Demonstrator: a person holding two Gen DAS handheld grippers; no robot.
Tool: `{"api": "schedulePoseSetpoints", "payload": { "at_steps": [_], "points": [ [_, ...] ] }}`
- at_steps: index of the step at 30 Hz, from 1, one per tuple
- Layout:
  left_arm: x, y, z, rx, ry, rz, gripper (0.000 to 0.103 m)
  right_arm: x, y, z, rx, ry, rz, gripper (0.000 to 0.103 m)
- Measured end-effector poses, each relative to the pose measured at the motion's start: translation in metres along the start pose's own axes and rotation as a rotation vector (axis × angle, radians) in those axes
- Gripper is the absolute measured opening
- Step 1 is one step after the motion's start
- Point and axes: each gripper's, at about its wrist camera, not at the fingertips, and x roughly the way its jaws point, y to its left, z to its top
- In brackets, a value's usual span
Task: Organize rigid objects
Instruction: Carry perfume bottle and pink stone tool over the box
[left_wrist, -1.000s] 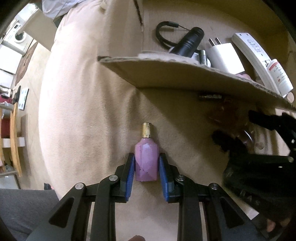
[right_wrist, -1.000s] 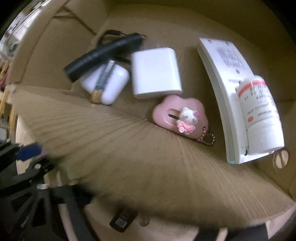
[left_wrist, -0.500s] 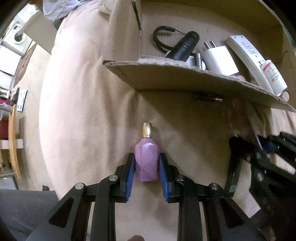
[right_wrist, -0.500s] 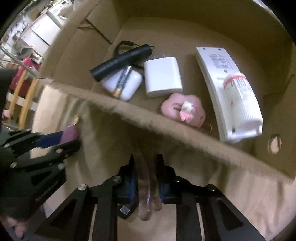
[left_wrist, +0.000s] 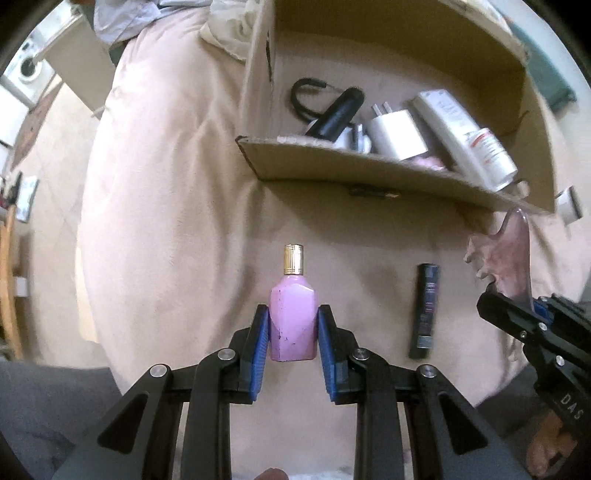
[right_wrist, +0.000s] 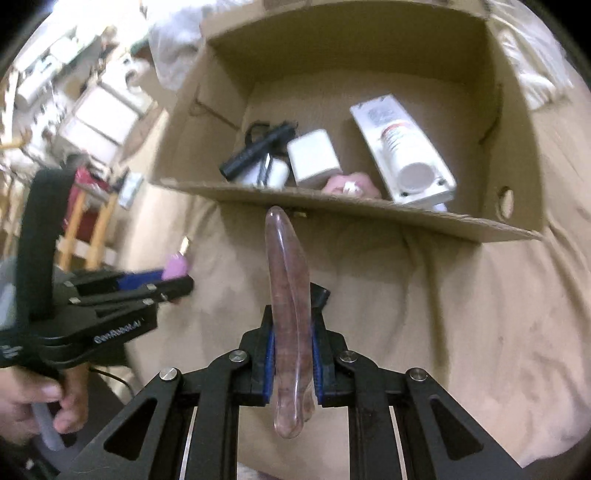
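My left gripper (left_wrist: 292, 325) is shut on a purple bottle (left_wrist: 293, 310) with a gold cap, held above the beige blanket. My right gripper (right_wrist: 292, 332) is shut on a translucent pink hair claw clip (right_wrist: 287, 295), lifted in front of the cardboard box (right_wrist: 332, 206). In the left wrist view the clip (left_wrist: 506, 254) and right gripper (left_wrist: 517, 317) are at the right. In the right wrist view the left gripper (right_wrist: 173, 280) and bottle (right_wrist: 177, 266) are at the left. A black tube (left_wrist: 424, 306) lies on the blanket.
The box holds a black flashlight (right_wrist: 255, 151), white charger (right_wrist: 314, 157), white earbud case (right_wrist: 275, 173), pink charm (right_wrist: 349, 184), white remote (right_wrist: 402, 147) and a white pill bottle (right_wrist: 406, 158). A small dark item (left_wrist: 373, 192) lies under the box's front flap.
My right gripper has pulled back from the box edge and risen with the clip. My left gripper has lifted the purple bottle. The black tube has come into sight.
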Motion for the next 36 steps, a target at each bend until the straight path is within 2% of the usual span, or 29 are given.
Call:
{"api": "schedulePoseSetpoints", "payload": {
  "at_steps": [7, 12, 16, 20, 26, 33, 36],
  "points": [
    [-0.027, 0.004, -0.001, -0.008, -0.066, -0.018, 0.023, -0.054, -0.022, 0.009, 0.068, -0.123, 0.103, 0.017],
    [-0.047, -0.001, 0.006, 0.002, -0.119, -0.026, 0.023, -0.081, -0.031, 0.010, 0.088, -0.193, 0.117, 0.017],
    [-0.067, -0.011, 0.023, 0.048, -0.167, 0.009, 0.023, -0.090, -0.034, 0.029, 0.103, -0.229, 0.110, 0.017],
    [-0.082, -0.023, 0.042, 0.084, -0.196, 0.025, 0.023, -0.092, -0.039, 0.045, 0.108, -0.243, 0.084, 0.017],
    [-0.078, -0.039, 0.071, 0.121, -0.204, 0.034, 0.023, -0.088, -0.052, 0.070, 0.118, -0.243, 0.040, 0.017],
    [-0.050, -0.054, 0.105, 0.181, -0.191, 0.067, 0.023, -0.065, -0.071, 0.096, 0.129, -0.212, -0.046, 0.017],
    [-0.031, -0.056, 0.109, 0.222, -0.186, 0.083, 0.023, -0.052, -0.074, 0.097, 0.141, -0.188, -0.066, 0.017]
  ]
}}
